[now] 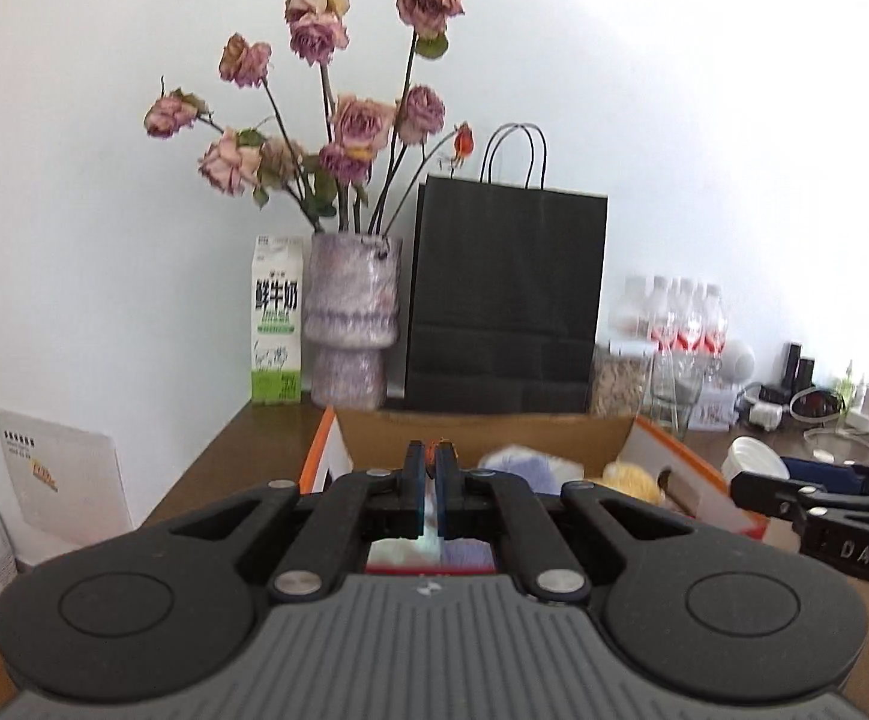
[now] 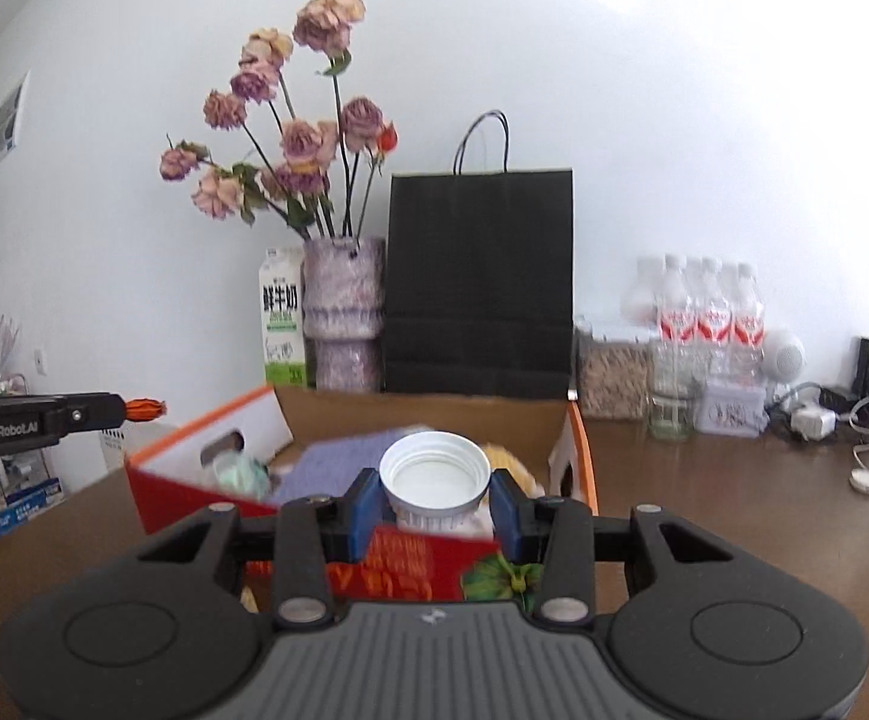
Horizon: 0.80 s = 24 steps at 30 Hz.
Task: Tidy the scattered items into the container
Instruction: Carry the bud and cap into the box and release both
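We are pinching a small orange dried flower bud between the nearly closed blue pads of our left gripper, holding it above the open cardboard box with orange-red sides. Our right gripper is clamping a white ribbed plastic lid, held over the box's near wall on the brown wooden table.
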Tool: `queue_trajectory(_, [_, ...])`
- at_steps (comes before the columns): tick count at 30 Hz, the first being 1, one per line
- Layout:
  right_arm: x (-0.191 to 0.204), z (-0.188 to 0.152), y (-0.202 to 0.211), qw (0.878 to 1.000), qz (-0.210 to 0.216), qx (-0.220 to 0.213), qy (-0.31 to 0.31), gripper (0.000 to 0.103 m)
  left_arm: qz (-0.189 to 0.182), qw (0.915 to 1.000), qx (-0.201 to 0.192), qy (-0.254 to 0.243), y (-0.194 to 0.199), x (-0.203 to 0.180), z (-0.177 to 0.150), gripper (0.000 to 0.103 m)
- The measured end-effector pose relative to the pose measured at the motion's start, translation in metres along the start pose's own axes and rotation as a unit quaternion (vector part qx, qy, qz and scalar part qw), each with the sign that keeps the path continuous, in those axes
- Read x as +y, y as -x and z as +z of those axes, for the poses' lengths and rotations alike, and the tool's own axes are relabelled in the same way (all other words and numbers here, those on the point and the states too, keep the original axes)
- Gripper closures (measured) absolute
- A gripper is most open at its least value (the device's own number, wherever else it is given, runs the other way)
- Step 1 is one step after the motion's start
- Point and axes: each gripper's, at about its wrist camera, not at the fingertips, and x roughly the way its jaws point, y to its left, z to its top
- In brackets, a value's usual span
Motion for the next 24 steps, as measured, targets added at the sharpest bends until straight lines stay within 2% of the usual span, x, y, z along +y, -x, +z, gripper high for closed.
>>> queue_trajectory(7, [-0.007, 0.026, -0.05, 0.999, -0.024, -0.012, -0.021, 0.065, 0.023, 0.9995, -0.006, 0.018, -0.054, -0.005, 0.021, 0.099])
queue_trajectory(10, [-0.017, 0.025, -0.075, 0.999, -0.035, -0.003, -0.03, 0.065, 0.028, 0.9991, 0.005, 0.031, -0.08, -0.001, 0.012, 0.099])
queue_trajectory(12, [-0.025, 0.015, -0.089, 0.998, -0.037, 0.013, -0.04, 0.065, 0.027, 0.9991, 0.026, 0.022, -0.094, 0.001, -0.001, 0.099])
queue_trajectory(15, [-0.033, 0.0, -0.1, 0.997, -0.038, 0.042, -0.049, 0.065, 0.032, 0.9982, 0.044, 0.024, -0.101, 0.009, -0.011, 0.099])
queue_trajectory(21, [-0.026, -0.006, -0.097, 0.998, -0.037, 0.043, -0.038, 0.064, 0.035, 0.9986, 0.035, 0.02, -0.089, 0.008, -0.011, 0.098])
queue_trajectory(23, [-0.022, -0.009, -0.096, 0.998, -0.037, 0.05, -0.031, 0.059, 0.036, 0.9986, 0.035, 0.015, -0.086, 0.004, -0.012, 0.092])
queue_trajectory(24, [-0.021, -0.01, -0.096, 0.997, -0.041, 0.051, -0.027, 0.04, 0.039, 0.9985, 0.036, 0.011, -0.084, 0.002, -0.012, 0.071])
